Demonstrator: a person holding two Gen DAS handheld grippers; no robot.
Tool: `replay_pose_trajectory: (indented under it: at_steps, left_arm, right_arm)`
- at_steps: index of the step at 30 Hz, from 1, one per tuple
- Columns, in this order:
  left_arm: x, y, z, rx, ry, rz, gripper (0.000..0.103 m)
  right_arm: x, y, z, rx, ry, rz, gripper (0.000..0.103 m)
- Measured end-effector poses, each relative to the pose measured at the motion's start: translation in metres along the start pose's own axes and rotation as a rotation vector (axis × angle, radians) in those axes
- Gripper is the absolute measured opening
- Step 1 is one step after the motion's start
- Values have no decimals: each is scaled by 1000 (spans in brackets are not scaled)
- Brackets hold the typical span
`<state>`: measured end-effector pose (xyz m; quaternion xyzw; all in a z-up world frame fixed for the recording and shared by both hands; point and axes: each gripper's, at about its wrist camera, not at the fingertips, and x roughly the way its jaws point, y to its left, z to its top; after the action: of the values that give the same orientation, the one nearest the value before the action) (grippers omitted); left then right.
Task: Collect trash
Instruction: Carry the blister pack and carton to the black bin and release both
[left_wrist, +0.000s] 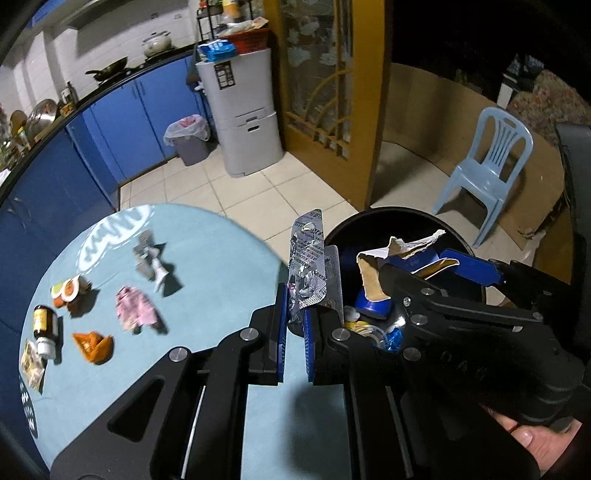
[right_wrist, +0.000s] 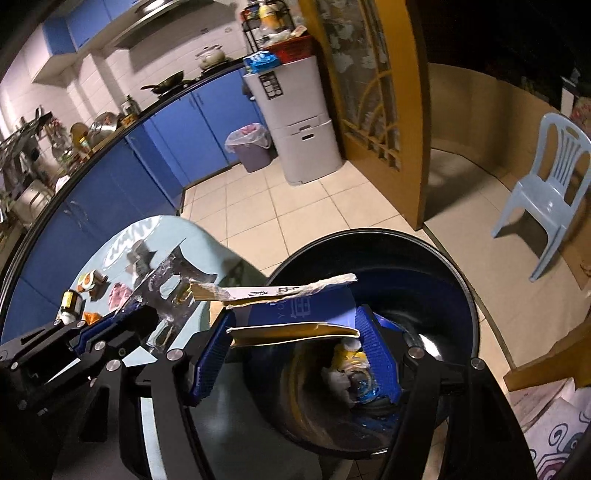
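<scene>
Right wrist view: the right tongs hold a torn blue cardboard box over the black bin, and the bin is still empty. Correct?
Not quite. The black bin already has trash at its bottom, as the right wrist view shows. The rest stands: the right tongs hold the torn blue cardboard box over it.

two tongs (left_wrist: 295, 328), one bin (left_wrist: 369, 218), one chair (left_wrist: 487, 162)

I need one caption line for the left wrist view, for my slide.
Left gripper holds a silver blister pack at the black bin, beside the right gripper carrying torn cardboard.
</scene>
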<state>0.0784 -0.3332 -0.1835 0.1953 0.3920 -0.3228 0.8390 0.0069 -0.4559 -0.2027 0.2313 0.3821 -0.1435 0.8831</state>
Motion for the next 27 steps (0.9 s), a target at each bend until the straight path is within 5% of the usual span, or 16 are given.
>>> replay_pose_trajectory:
  at_steps: [22, 25, 27]
  left_arm:
    - [37, -28, 35, -10, 62, -39, 13]
    - [42, -23, 37, -48, 85, -62, 37]
    - [39, -17, 37, -81, 60, -17, 81]
  right_arm:
    - [4, -55, 3, 101, 0, -65, 66]
    - [4, -59, 4, 111, 1, -72, 66]
    - [4, -63, 5, 126, 0, -89, 66]
